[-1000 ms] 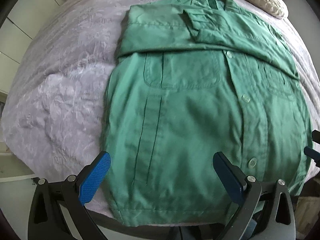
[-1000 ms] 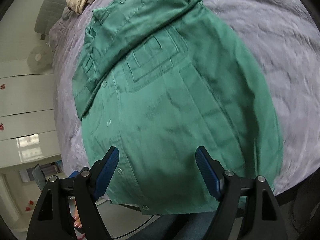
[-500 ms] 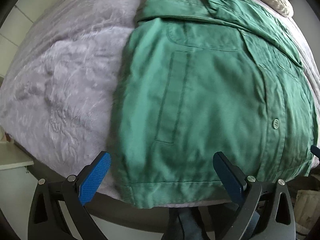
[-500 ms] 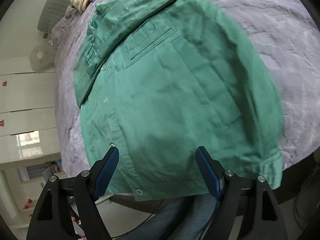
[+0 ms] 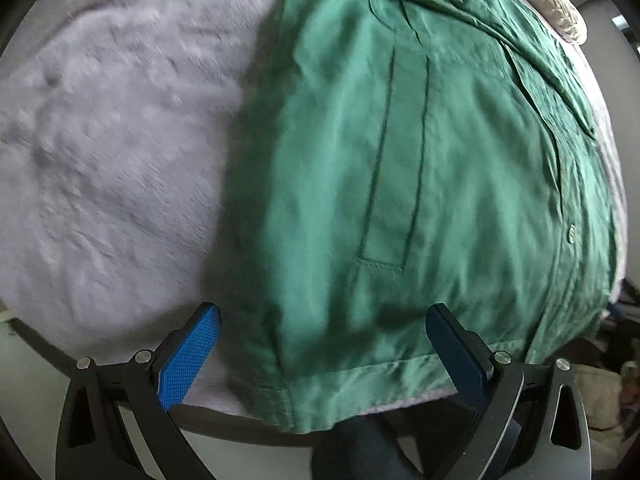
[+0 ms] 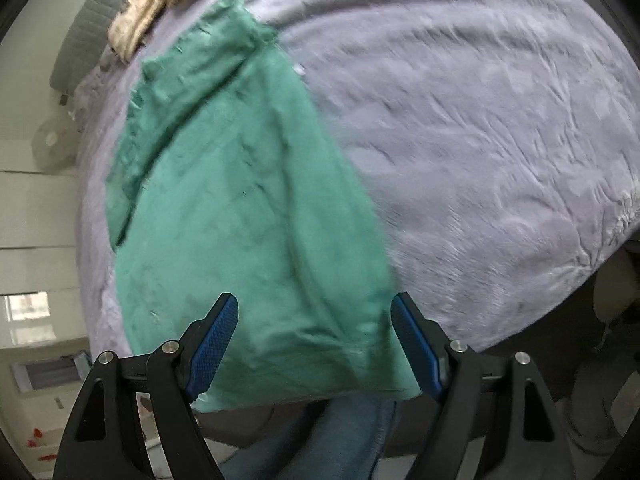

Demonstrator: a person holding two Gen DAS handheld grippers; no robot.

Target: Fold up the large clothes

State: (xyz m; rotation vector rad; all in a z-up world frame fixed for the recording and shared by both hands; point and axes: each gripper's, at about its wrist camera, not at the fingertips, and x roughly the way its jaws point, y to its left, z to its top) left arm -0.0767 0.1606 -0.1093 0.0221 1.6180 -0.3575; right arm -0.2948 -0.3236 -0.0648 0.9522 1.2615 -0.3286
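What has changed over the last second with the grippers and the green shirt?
Both hand-held grippers dropped toward the near hem of the green shirt: the left hand-held gripper now straddles its left bottom corner, the right hand-held gripper its right one. Neither has closed. The shirt lies as before on the lilac bedspread, sleeves folded across the chest.

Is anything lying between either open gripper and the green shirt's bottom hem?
Nothing visible. The left gripper and right gripper both straddle the green shirt, bare near its hem, on the lavender blanket.
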